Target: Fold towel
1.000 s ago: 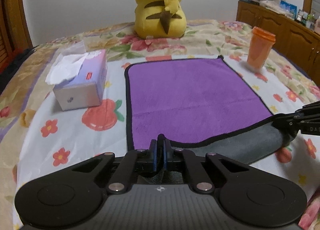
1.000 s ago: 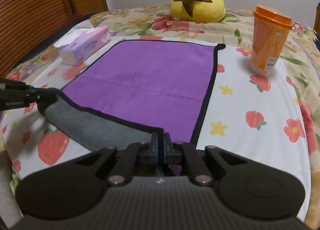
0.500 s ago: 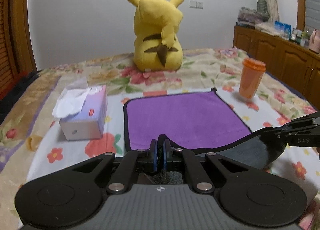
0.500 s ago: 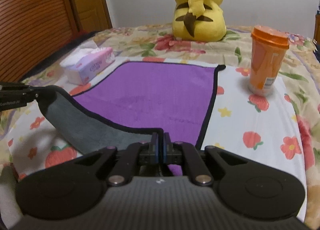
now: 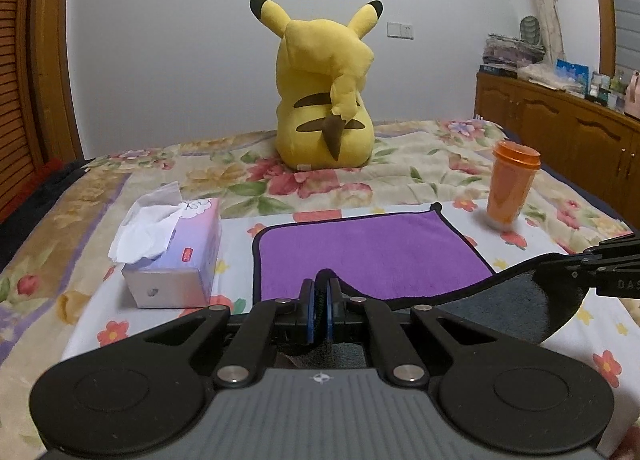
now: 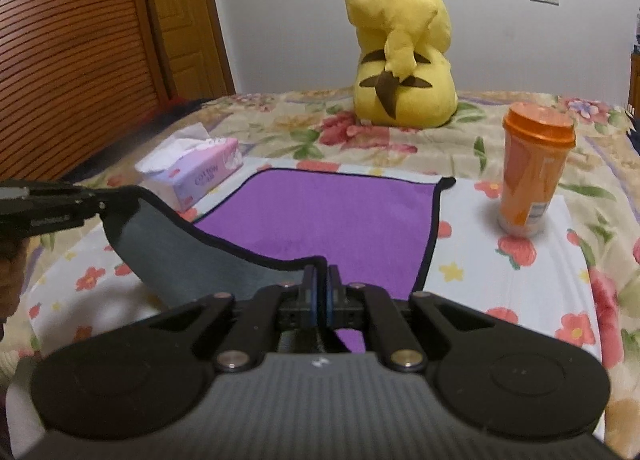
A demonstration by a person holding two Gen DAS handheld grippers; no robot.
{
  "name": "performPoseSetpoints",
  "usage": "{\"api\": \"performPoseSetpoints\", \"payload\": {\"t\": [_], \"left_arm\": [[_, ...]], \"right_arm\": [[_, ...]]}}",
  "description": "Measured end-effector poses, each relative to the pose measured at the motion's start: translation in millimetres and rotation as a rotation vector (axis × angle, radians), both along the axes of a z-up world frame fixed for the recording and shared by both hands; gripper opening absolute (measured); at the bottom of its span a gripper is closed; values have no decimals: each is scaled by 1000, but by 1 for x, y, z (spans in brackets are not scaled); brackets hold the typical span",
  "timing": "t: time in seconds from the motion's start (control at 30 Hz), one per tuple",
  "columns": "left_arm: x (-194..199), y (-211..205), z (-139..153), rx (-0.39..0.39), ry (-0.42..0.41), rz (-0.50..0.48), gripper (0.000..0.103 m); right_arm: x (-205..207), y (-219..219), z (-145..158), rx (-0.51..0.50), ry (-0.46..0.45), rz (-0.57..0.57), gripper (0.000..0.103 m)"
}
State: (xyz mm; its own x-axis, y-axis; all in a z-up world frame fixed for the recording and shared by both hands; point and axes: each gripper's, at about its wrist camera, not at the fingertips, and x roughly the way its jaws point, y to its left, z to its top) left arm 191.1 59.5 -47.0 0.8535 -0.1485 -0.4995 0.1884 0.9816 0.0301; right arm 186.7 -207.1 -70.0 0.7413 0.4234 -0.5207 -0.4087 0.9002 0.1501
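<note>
A purple towel (image 5: 372,248) with a black border and grey underside lies on the flowered bed, also in the right wrist view (image 6: 332,216). My left gripper (image 5: 321,300) is shut on its near left corner. My right gripper (image 6: 321,292) is shut on its near right corner. Both corners are lifted off the bed, so the near edge hangs between them and shows its grey underside (image 6: 172,244). The right gripper shows at the right edge of the left wrist view (image 5: 600,264). The left gripper shows at the left edge of the right wrist view (image 6: 52,204).
A tissue box (image 5: 172,260) stands left of the towel. An orange lidded cup (image 5: 512,188) stands to its far right. A yellow plush toy (image 5: 324,100) sits behind the towel. A wooden cabinet (image 5: 560,124) runs along the right wall.
Both grippers have risen with the towel's near corners. The near edge has come higher off the bed and more grey underside shows.
</note>
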Motion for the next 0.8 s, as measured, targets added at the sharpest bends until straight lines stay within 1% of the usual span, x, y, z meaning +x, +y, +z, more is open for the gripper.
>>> {"api": "performPoseSetpoints", "payload": {"t": [0.27,0.37,0.53,0.8], "left_arm": [[9,3,1,-4,-19,15,9],[13,3,-3,-2,-16,25,9],[23,2,-14,17,2,29,8],[34,4,-18,15,-9,37,8]], "right_arm": [[9,-3,-3,-16,-24,-19,5],[15,-3,-8,-37,-27,-30,5],[24,-4,-21,-77,-9,-53,5],[32,-2,-22,-91,-23,-47,5]]}}
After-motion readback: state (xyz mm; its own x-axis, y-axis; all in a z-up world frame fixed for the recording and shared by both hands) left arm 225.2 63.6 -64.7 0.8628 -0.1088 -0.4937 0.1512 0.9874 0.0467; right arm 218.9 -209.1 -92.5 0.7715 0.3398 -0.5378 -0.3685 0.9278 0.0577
